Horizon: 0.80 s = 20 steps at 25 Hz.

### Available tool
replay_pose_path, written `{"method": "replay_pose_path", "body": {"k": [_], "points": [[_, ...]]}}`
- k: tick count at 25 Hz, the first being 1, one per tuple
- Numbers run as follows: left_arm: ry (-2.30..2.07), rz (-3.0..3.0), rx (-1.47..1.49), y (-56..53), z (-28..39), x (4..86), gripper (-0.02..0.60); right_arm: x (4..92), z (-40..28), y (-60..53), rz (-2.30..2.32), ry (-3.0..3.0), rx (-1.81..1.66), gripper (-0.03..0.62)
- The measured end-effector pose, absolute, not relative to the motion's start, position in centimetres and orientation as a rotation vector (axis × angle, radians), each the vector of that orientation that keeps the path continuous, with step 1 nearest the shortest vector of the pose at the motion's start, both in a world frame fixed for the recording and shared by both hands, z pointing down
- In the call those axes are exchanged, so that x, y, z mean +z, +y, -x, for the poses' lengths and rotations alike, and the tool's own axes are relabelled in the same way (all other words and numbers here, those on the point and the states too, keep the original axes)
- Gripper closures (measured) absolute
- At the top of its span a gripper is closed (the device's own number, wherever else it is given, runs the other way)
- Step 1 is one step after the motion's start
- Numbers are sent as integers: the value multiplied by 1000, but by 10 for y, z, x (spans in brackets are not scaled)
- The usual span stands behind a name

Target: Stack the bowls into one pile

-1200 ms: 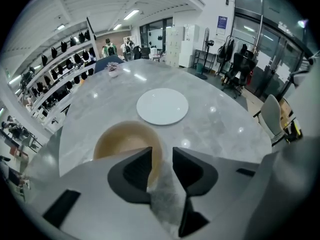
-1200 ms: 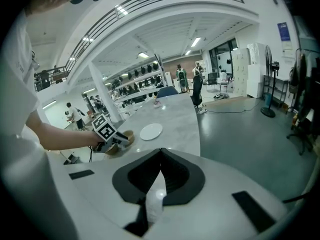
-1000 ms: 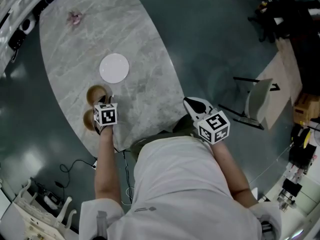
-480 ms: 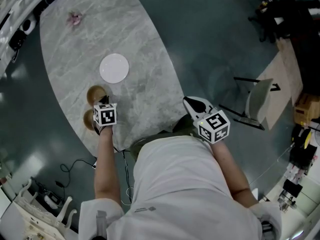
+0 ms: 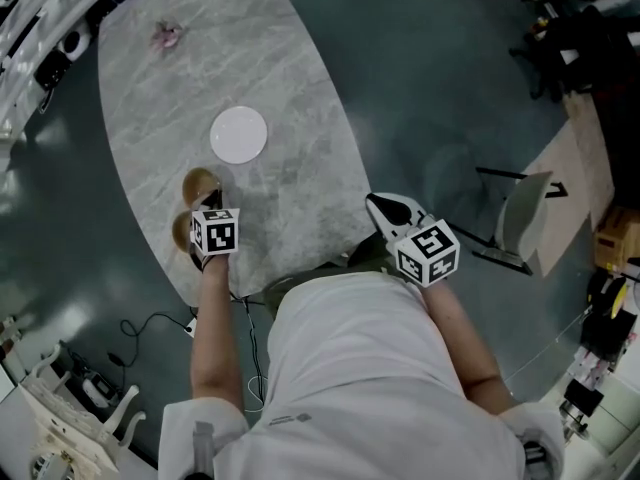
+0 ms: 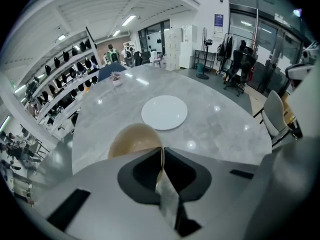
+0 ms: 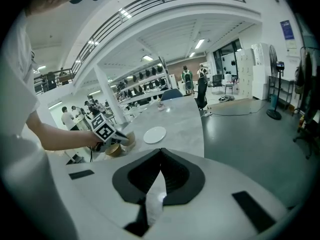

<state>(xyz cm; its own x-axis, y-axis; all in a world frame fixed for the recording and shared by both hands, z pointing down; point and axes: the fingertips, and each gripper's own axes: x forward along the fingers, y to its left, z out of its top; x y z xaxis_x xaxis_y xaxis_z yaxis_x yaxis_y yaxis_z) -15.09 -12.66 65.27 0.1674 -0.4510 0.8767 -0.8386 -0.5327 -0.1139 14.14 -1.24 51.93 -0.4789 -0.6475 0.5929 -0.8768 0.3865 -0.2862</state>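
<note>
Two brown bowls sit side by side near the table's left edge, a farther one (image 5: 200, 183) and a nearer one (image 5: 181, 230). My left gripper (image 5: 207, 206) points steeply down between them. Its jaws have just been closing and now stand shut on the near rim of the farther bowl (image 6: 131, 140), a thin rim edge pinched between the pads of the left gripper (image 6: 161, 156). My right gripper (image 5: 386, 206) hangs off the table's near edge, away from the bowls, shut with nothing in it (image 7: 160, 153). From there both bowls (image 7: 121, 145) show by my left hand.
A white plate (image 5: 239, 135) lies on the grey marble table (image 5: 290, 98) just beyond the bowls. A small pink object (image 5: 165, 35) rests at the far end. A chair (image 5: 522, 208) stands on the floor to the right, and cables (image 5: 140, 330) lie on the floor at the left.
The left gripper has lifted slightly with the farther bowl's rim in it. The head view has shifted a little. The right gripper has stayed where it was.
</note>
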Motion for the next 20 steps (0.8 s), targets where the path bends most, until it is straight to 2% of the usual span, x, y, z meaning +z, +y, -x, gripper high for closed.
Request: {"method": "replay_pose_path", "body": {"k": [20], "points": [[-1448, -1998, 1208, -79, 165, 586, 561, 505, -105, -23, -1043, -2449, 716, 583]]}}
